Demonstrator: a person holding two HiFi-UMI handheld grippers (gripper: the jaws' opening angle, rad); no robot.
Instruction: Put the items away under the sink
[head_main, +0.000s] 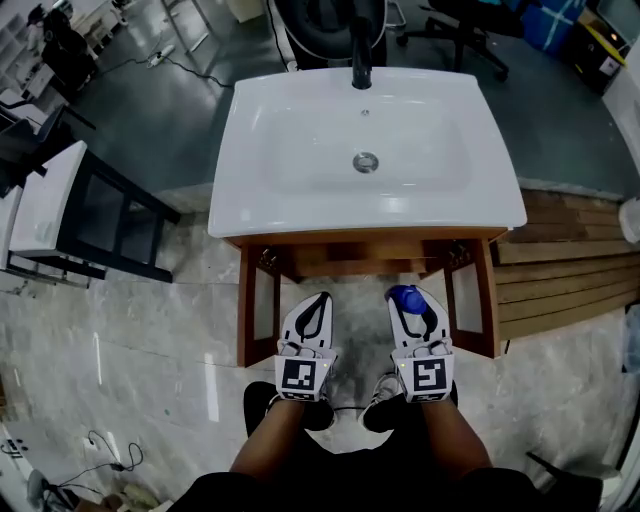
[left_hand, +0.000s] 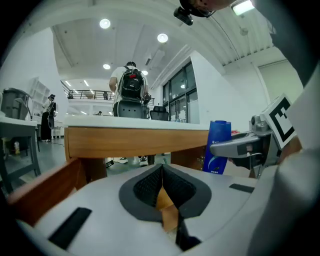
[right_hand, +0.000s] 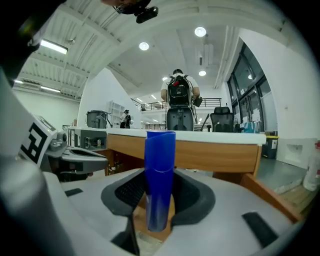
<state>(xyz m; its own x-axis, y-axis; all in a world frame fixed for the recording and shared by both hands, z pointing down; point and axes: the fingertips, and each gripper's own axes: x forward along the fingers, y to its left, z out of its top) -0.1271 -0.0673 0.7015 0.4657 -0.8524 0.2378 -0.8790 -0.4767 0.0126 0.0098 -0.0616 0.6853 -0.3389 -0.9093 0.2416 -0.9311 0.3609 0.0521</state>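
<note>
Person standing, both tools held low before the knees. Left tool (left_hand: 161, 172): jaws closed together, nothing between them. Right tool (right_hand: 159, 200): jaws clamped on the lower body of a blue bottle (right_hand: 160, 165), which hangs in the air just short of the open cabinet (head_main: 365, 262) below the sink (head_main: 250, 150). Bottle upright, long axis vertical, cap end up, crosswise to the jaws' reach (label side faces the left tool). Both cabinet doors (head_main: 258, 305) stand open. Basin bare. Judged: fetching done, stowing not; the bottle has yet to go in and be let go. Cabinet inside hidden from above.
</note>
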